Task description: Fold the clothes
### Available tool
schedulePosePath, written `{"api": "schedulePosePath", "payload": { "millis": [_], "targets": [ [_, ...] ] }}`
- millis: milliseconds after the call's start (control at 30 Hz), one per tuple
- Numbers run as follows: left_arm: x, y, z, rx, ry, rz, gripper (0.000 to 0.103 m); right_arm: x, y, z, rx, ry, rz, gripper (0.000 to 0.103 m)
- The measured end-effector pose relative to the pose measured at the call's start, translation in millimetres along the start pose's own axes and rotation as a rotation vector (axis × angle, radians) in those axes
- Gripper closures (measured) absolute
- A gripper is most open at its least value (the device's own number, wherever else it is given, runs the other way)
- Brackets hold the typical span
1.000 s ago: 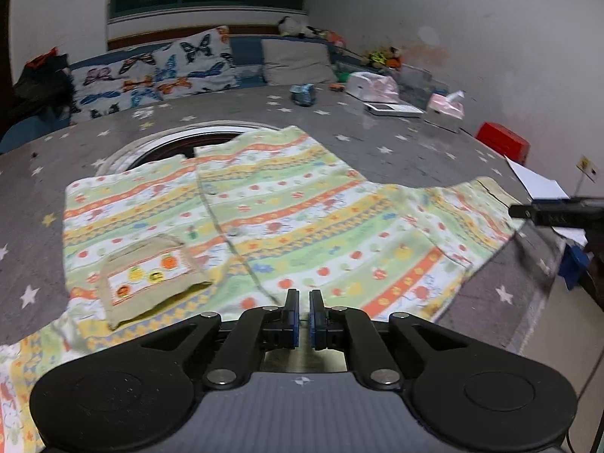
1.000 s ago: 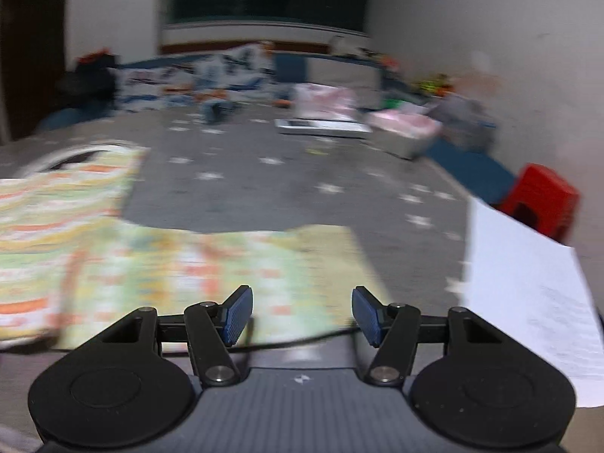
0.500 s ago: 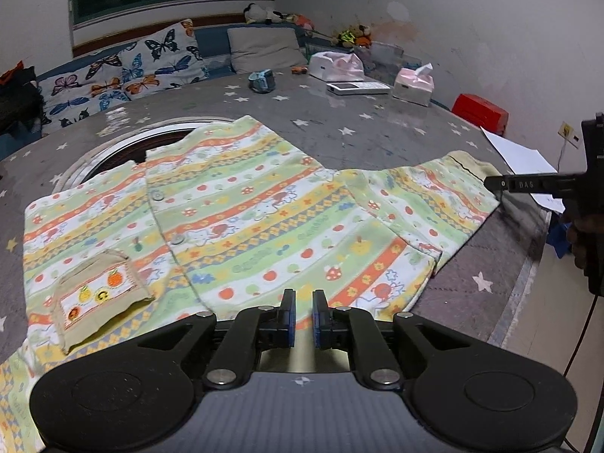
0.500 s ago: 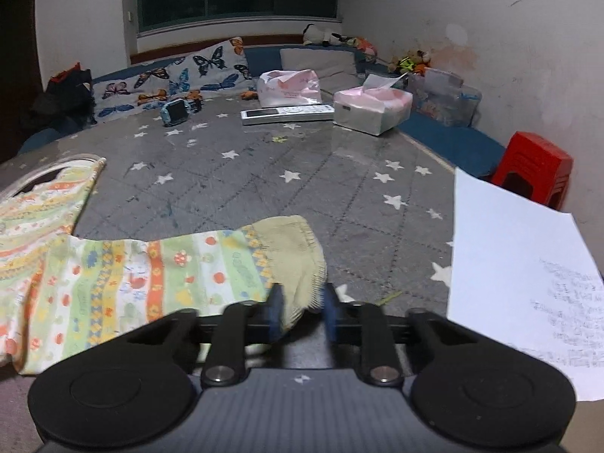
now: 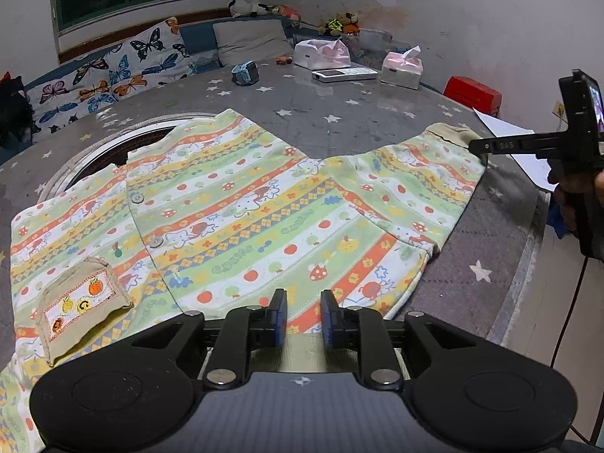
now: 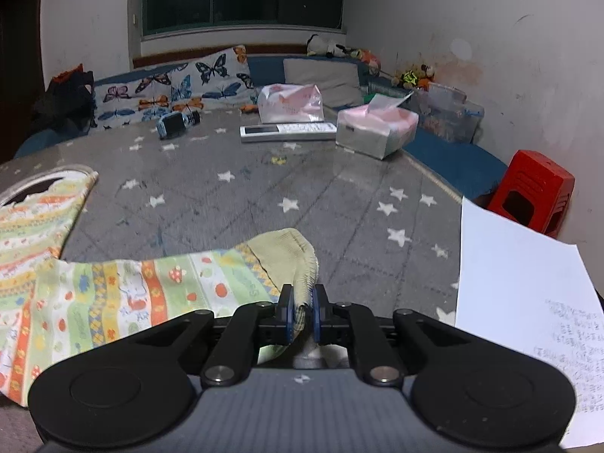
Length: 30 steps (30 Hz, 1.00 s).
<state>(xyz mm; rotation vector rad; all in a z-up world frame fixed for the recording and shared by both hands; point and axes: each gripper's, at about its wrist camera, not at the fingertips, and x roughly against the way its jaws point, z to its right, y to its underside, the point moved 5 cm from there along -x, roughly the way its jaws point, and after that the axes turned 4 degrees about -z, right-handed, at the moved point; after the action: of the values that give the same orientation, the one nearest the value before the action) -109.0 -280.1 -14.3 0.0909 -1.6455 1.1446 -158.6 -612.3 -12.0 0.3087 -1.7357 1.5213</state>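
The striped garment (image 5: 241,204) is spread flat on the star-patterned table (image 5: 339,113). The left tongs (image 5: 302,319) are held narrowly parted over its hem. Its sleeve cuff (image 6: 292,260) is pinched by the right tongs (image 6: 301,311).

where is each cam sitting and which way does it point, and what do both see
Left wrist: on the left gripper at the shirt's hem, facing across the striped shirt toward the window wall; its own open fingers show, plus the right gripper at far right.
Right wrist: on the right gripper at the table's right side, facing along the sleeve cuff it pinches, toward the same wall; only its own fingers show.
Shared: shirt, tissue box, red stool, paper sheet.
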Motion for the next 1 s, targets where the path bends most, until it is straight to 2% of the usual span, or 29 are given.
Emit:
{"api": "schedulePosePath", "payload": {
  "millis": [167,233,467,667,767,1000],
  "targets": [
    [6,-3,-6,0.021,-0.016,0.013,0.073,5,-3,3,-0.021,-0.021,0.014,0.094],
    [10,-4,-9,0.036,-0.026,0.025,0.066,13,-8,3,-0.019,-0.032,0.034,0.094],
    [29,0,-32,0.087,-0.083,0.060,0.056,58,-37,-20,0.010,-0.152,0.118,0.095],
    [44,12,-61,0.174,-0.135,0.077,0.049,97,-59,-70,0.081,-0.314,0.190,0.095],
    [53,21,-73,0.211,-0.153,0.088,0.048,116,-68,-109,0.146,-0.410,0.212,0.095],
    [68,41,-97,0.286,-0.188,0.102,0.047,130,-56,-201,0.313,-0.594,0.184,0.095]
  ]
}}
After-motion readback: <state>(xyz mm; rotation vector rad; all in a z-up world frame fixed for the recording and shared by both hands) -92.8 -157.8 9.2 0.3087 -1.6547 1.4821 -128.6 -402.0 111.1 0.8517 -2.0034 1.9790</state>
